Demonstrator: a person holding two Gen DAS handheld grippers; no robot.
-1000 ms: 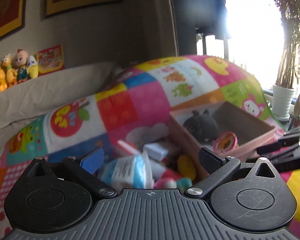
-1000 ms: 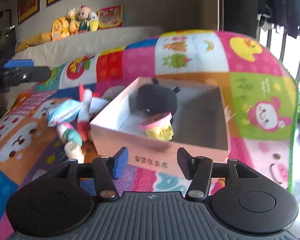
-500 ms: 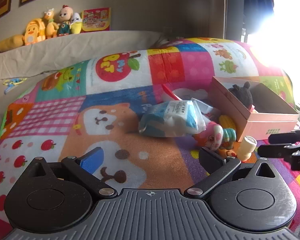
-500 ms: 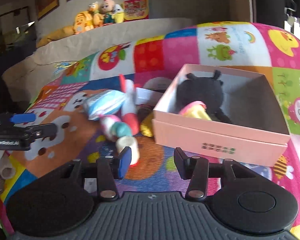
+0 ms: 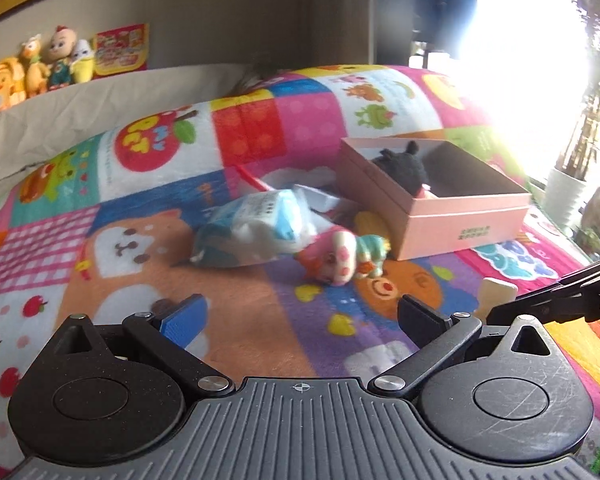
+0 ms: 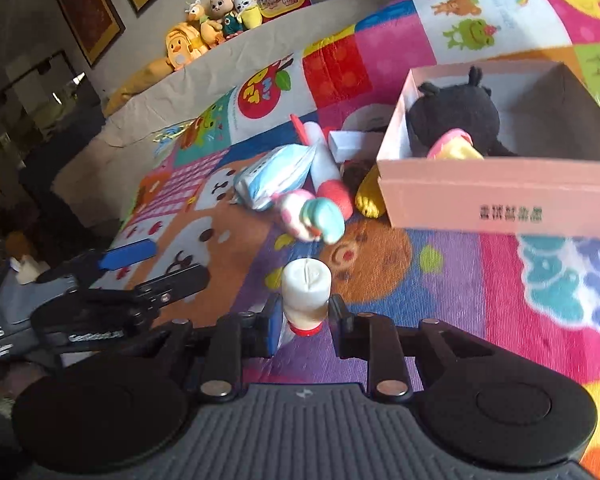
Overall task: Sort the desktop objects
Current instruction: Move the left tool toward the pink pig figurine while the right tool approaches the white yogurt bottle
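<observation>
Here the small cream bottle (image 6: 306, 294) stands in the lower middle of the right wrist frame, between the 2 fingers of the right gripper (image 6: 304, 326). The fingers flank its lower body closely, but whether they already press it I cannot tell; a thin gap seems to show on the right side. Probably the gripper is set this way to pinch the bottle low and keep it upright for the lift.

Above it, toward the frame's center, lies a pink and teal toy (image 6: 310, 216), touching a blue and white pouch (image 6: 274, 176) and near a yellow item (image 6: 368, 196) against the pink box (image 6: 500, 200). The box, at upper right, already holds a black plush (image 6: 452, 116) and a pink and yellow toy (image 6: 456, 148), so it looks like the sorting target.

The left gripper (image 5: 300, 316) hovers with fingers wide apart and nothing between them, aimed at the pile on the patchwork blanket (image 5: 240, 288), likely waiting its turn.
</observation>
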